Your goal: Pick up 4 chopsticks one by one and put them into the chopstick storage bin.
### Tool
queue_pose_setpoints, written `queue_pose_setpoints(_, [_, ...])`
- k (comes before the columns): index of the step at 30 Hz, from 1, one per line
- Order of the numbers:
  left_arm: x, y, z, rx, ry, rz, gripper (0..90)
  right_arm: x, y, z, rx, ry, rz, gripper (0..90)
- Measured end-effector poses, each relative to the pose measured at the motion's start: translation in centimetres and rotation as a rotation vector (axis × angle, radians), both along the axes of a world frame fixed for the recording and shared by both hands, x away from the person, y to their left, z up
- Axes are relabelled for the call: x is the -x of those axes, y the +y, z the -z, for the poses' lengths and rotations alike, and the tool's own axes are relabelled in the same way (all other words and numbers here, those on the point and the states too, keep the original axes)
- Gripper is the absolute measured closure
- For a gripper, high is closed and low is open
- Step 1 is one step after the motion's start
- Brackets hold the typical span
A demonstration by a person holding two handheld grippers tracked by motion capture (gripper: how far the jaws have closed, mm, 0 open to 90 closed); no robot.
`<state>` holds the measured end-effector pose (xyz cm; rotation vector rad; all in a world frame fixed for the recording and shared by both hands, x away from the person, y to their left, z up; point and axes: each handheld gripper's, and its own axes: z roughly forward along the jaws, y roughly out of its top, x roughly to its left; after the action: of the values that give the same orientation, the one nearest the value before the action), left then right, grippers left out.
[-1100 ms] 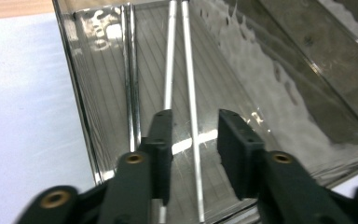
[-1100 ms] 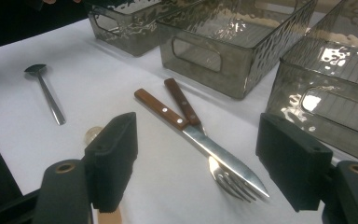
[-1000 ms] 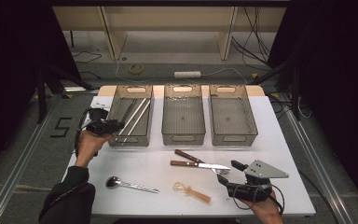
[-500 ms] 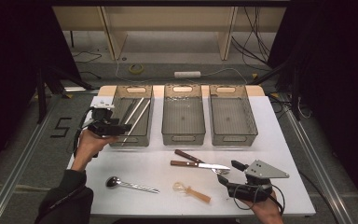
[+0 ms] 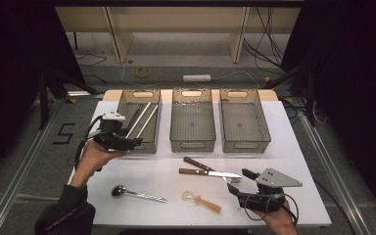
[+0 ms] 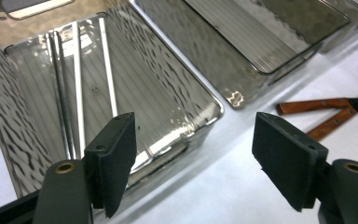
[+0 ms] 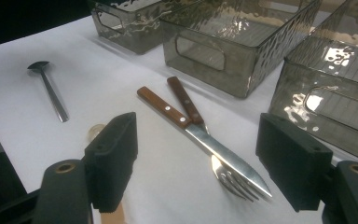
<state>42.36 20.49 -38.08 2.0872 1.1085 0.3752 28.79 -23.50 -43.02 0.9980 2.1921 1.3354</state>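
Three grey see-through bins stand in a row at the back of the white table. The left bin [image 5: 157, 122] [image 6: 186, 88] holds several metal chopsticks [image 5: 144, 117] [image 6: 77, 84] lying lengthwise. My left gripper [image 5: 132, 142] [image 6: 193, 154] hovers over that bin's near left corner. Its jaws have just been opening and nothing is between them. My right gripper [image 5: 239, 181] [image 7: 196, 158] rests at the front right, open and empty. Just beyond its jaws lie a wooden-handled knife [image 5: 210, 172] [image 7: 200, 135] and a wooden-handled fork [image 5: 200, 164] [image 7: 184, 100].
The middle bin [image 5: 192, 144] and the right bin [image 5: 245, 144] look empty. A metal spoon [image 5: 137, 194] [image 7: 49, 88] lies at the front left. A small amber plastic utensil [image 5: 201, 200] lies at the front centre. Cables and wooden shelving stand behind the table.
The left gripper has shifted a little to the right at the left bin's near end, and its jaws stand wider. The right gripper has stayed put.
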Motion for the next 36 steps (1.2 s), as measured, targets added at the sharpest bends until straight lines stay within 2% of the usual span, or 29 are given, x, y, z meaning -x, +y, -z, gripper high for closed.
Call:
queue_pose_setpoints(15, [2.2, -1.5, -0.4, -0.049, 0.015, 0.117, 26.1, 0.0, 0.0, 0.0, 0.005, 0.004, -0.004, 30.5])
queue_pose_setpoints(18, [2.7, -1.7, -0.3, -0.060, 0.029, 0.129, 25.6, 0.0, 0.0, 0.0, 0.008, 0.004, -0.005, 30.5])
queue_pose_setpoints(26, [3.7, -2.2, 0.4, -0.126, 0.059, 0.181, 25.2, 0.0, 0.1, 0.0, 0.009, 0.004, -0.006, 30.5])
queue_pose_setpoints(36, [4.4, -2.7, 1.1, -0.151, 0.081, 0.220, 23.7, -0.2, -0.1, 0.2, 0.004, 0.011, -0.001, 30.5])
